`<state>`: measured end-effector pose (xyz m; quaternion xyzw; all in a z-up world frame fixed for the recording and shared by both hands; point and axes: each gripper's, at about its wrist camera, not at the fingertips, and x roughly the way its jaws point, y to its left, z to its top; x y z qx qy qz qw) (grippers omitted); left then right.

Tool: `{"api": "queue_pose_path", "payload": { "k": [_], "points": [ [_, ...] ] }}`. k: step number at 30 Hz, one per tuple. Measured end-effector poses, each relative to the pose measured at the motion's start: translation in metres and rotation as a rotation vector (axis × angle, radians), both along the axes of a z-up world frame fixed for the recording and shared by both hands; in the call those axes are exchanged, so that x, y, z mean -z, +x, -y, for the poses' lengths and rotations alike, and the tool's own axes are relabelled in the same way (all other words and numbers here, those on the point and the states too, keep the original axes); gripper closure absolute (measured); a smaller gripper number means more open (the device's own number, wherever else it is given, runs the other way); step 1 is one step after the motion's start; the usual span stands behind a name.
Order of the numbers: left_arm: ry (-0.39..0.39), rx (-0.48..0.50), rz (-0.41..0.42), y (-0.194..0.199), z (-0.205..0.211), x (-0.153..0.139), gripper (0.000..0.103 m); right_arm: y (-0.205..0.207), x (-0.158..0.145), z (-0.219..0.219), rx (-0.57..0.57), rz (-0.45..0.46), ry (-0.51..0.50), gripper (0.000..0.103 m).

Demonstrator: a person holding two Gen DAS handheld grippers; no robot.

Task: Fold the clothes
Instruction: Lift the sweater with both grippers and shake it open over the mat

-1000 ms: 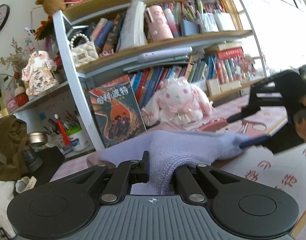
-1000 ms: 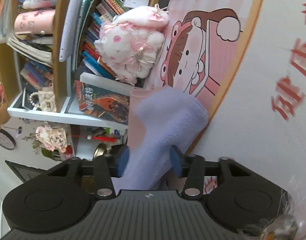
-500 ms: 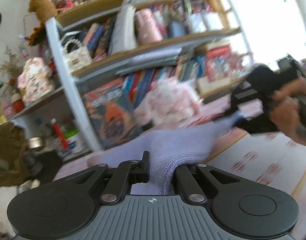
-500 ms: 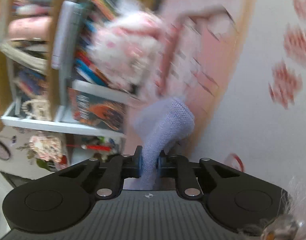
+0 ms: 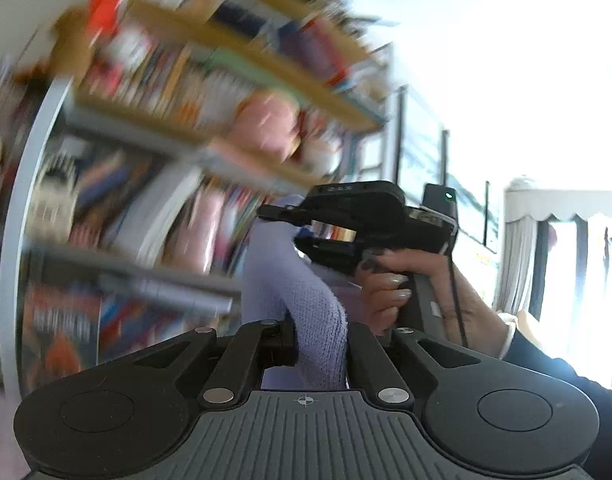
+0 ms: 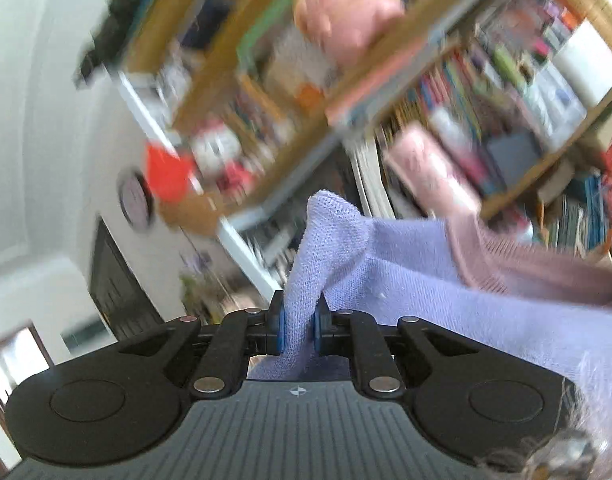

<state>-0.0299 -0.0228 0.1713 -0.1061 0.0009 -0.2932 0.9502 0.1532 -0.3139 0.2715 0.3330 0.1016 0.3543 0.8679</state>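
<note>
Up in the air, the left claw (image 5: 320, 346) is clamped on one end of a lilac sock (image 5: 302, 300), which rises straight ahead of its fingers, with a blurred bookshelf (image 5: 166, 128) behind and to its left. Further ahead and to its right, a hand (image 5: 418, 292) holds the right claw (image 6: 298, 326), pinched tight on the sock's other end; from there the cloth and its pink cuff (image 6: 518, 264) trail off rightward.

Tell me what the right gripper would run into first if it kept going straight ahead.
Probably the bookshelf. The right gripper, shut on the lavender sock, points toward it, but blur hides depth.
</note>
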Motion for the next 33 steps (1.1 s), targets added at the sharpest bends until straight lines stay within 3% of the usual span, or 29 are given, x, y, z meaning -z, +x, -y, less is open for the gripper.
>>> {"api": "queue_pose_path", "payload": {
  "k": [2,6,10,12,16,21,23,27,33],
  "points": [
    [0.009,-0.020,-0.130,0.015,-0.007,0.034,0.100,0.021,0.029,-0.021,-0.013,-0.084,-0.094,0.091],
    [0.066,-0.081,-0.370,0.039,-0.017,0.113,0.100,0.058,0.133,-0.074,-0.010,-0.303,-0.327,0.091],
    [0.126,-0.144,-0.510,0.048,-0.028,0.164,0.100,0.066,0.217,-0.122,-0.028,-0.426,-0.509,0.091],
    [0.117,-0.163,-0.539,0.051,-0.042,0.175,0.100,0.066,0.240,-0.140,-0.056,-0.432,-0.509,0.091],
    [0.120,-0.189,-0.564,0.062,-0.058,0.177,0.100,0.068,0.249,-0.175,-0.074,-0.371,-0.596,0.090],
    [0.133,-0.207,-0.581,0.062,-0.070,0.180,0.099,0.057,0.240,-0.184,-0.147,-0.302,-0.575,0.066],
    [0.140,-0.209,-0.588,0.064,-0.072,0.181,0.099,0.042,0.228,-0.179,-0.168,-0.252,-0.580,0.065],
    [0.166,-0.217,-0.589,0.062,-0.078,0.183,0.098,-0.007,0.210,-0.140,-0.192,-0.149,-0.588,0.059],
    [0.209,-0.254,-0.606,0.057,-0.090,0.182,0.092,-0.069,0.222,-0.075,-0.087,-0.141,-0.751,0.059]
  ]
}}
